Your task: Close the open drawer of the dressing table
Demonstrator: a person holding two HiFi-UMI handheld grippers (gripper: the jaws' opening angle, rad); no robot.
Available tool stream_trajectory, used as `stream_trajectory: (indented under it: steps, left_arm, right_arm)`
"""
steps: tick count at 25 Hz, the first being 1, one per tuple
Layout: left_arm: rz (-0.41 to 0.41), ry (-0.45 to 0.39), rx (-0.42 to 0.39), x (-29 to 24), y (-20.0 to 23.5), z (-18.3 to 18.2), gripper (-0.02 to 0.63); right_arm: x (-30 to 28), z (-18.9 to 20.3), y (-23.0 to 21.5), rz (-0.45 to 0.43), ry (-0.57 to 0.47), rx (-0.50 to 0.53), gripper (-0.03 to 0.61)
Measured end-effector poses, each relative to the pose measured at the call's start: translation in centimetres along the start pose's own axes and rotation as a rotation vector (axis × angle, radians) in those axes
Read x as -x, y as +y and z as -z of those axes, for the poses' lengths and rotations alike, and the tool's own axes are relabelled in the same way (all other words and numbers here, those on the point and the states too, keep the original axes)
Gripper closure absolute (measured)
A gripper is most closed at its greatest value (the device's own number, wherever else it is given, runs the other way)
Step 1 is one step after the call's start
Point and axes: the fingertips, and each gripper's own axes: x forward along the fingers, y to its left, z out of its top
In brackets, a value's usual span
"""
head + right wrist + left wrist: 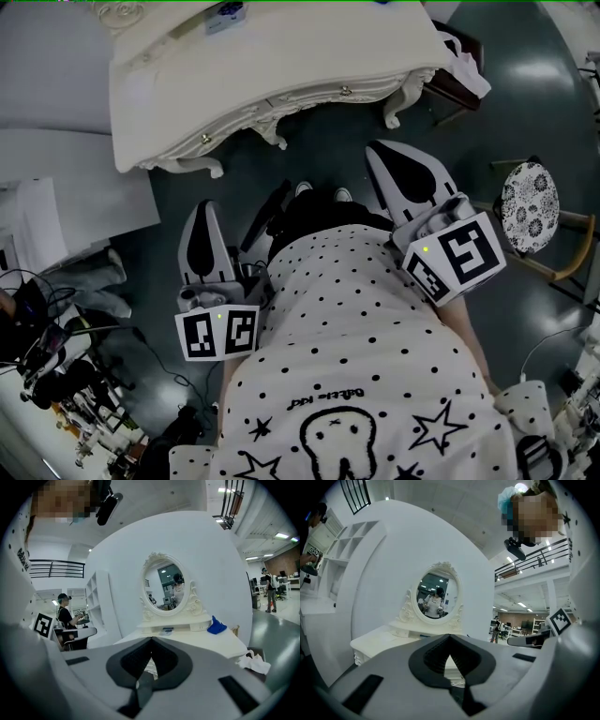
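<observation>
Ahead of both claws, well apart: cream-white carved wooden dressing table point(281, 56). In head view, drawer fronts point(314, 97) with small round knobs point(345, 91) look flush under surface edge. No drawer seen protruding, so judged shut, though view is steep.

Claw state: left claw point(205, 214) pressed together, empty, touching nothing. Same for right claw point(384, 157). Both held near person's torso point(347, 309).

No push called for unless a hidden drawer stands open.

Looking steeply down from head height, close over the left gripper point(206, 225) and right gripper point(398, 169) at mid-frame, dressing table point(272, 56) across the top. From each gripper, low along its jaws toward the oval mirror point(437, 596): frame centre from the left, upper centre from the right. Shared by all three: the dressing table.
</observation>
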Motion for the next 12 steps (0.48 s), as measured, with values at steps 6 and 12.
stream_trajectory:
  steps: [6,12]
  left_arm:
    - [0.001,0.001,-0.003,0.0,-0.02,0.14,0.601]
    - [-0.007,0.003,-0.004,0.0,0.06,-0.09,0.603]
  right_arm:
    - [0.06,0.22,-0.08,0.003,-0.002,-0.006,0.569]
    - [0.01,0.02,-0.08,-0.001,0.0,-0.009,0.569]
